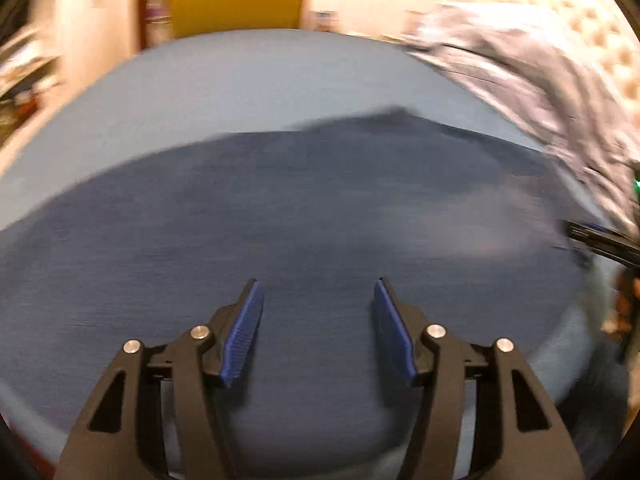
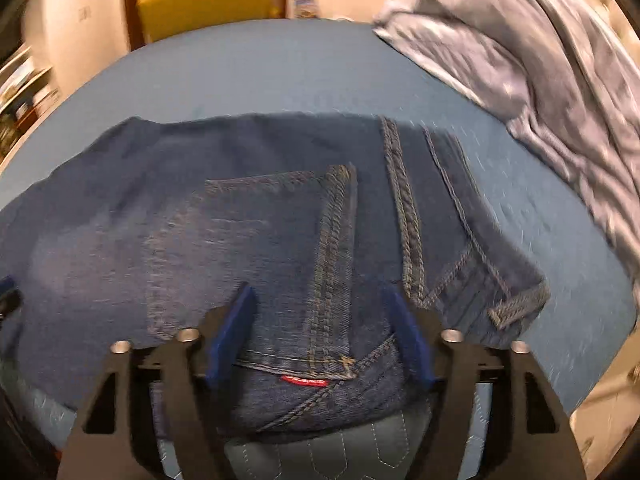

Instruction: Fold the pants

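While both my grippers hang spread wide and empty, the jeans (image 2: pixel 248 220) lie flat on the blue bed (image 2: pixel 256 72), long axis running leftward from the back pocket (image 2: pixel 276 240). My right gripper (image 2: pixel 320 332) hovers over that pocket at the waist end; my left gripper (image 1: pixel 318 332) sits farther along the legs (image 1: pixel 280 208).

left tongs (image 1: pixel 318 304): spread wide, empty, over jeans (image 1: pixel 280 220) | jeans flat on blue bed (image 1: pixel 240 88) | grey blanket (image 1: pixel 540 80) far right | view blurred
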Tool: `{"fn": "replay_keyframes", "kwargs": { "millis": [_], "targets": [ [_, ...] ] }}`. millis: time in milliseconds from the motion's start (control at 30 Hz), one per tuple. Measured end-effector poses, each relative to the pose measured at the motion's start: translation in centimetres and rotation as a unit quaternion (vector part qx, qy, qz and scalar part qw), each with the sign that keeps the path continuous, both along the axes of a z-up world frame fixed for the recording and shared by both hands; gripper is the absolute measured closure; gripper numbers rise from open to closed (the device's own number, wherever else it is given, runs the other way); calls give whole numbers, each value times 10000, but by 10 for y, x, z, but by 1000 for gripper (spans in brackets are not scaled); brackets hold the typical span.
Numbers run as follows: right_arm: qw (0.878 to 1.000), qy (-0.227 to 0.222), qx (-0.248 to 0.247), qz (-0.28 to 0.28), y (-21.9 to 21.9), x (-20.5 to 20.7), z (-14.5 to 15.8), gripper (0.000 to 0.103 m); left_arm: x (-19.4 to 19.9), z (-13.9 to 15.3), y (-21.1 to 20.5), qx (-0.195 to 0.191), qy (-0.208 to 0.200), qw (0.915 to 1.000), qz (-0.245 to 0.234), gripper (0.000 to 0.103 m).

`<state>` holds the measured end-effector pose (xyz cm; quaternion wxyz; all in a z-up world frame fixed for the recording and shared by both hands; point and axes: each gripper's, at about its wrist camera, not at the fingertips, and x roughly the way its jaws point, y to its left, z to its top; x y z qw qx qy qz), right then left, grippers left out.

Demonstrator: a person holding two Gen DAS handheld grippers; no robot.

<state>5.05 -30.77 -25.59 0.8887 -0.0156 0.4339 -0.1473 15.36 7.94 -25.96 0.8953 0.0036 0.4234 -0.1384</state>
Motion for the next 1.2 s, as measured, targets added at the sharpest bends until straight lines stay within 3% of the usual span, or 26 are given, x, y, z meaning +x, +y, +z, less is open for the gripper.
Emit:
{"fn": "replay_keyframes", "kwargs": {
  "millis": [67, 133, 200, 333, 400, 433, 500, 667, 767, 833, 867, 933, 967, 1000, 1033, 1100, 1133, 1200],
  "targets": [
    [10000, 17, 68, -35, -1, 1, -1, 33, 12, 0, 52, -14, 174, 9971, 745, 44],
    [9999, 85, 103, -80, 0, 4, 0, 27, 22, 5, 83, 98, 135, 9941, 1073, 53],
    [9996, 130, 215, -102, 1, 8, -3, 15, 31, 14, 90, 69, -38, 9959, 897, 56],
    [9997, 130, 80, -189, 9, 8, -6, 15, 66, 26, 77, -54, -239, 9994, 225, 56],
    [9996, 191, 141, -176, 6, 9, -7, 15, 91, 20, 75, -220, 56, 9997, -12, 57],
    [9992, 230, 239, -204, 4, 11, -7, 15, 99, 14, 77, -149, 199, 9997, -39, 57],
    [9988, 333, 264, -259, 2, 15, -7, 15, 108, 4, 97, 348, 262, 9990, 85, 61],
    [9984, 473, 162, -281, 6, 18, -5, 15, 101, 4, 219, 397, 273, 9946, 924, 63],
    [9973, 585, 122, -432, 11, 19, 3, 15, 92, -3, 301, 615, 266, 9859, 1534, 60],
    [9983, 409, 5, -418, 22, 19, 17, 15, 84, -6, 357, 865, 208, 9748, 2046, 65],
    [9990, 299, -44, -315, 33, 20, 26, 15, 79, -3, 371, 765, 142, 9752, 2071, 78],
    [9998, 171, -13, 52, 61, 27, 38, 15, 66, 12, 386, 428, -126, 9767, 2099, 72],
    [9994, 159, 36, 305, 78, 33, 41, 15, 59, 17, 380, 270, -254, 9810, 1905, 64],
    [9976, 158, 101, 667, 105, 43, 44, 15, 56, 16, 363, 59, -253, 9901, 1380, 62],
    [9955, 140, 153, 925, 126, 50, 45, 15, 56, 12, 352, 29, -203, 9943, 1043, 62],
    [9889, 104, 311, 1451, 172, 67, 44, 15, 54, -3, 327, 318, -90, 9986, 425, 60],
    [9833, 146, 414, 1767, 205, 80, 41, 15, 56, -11, 328, 629, -120, 9972, 379, 60],
    [9714, 273, 714, 2250, 260, 100, 33, 16, 58, -10, 361, 392, -165, 9960, 779, 60]
  ]
}}
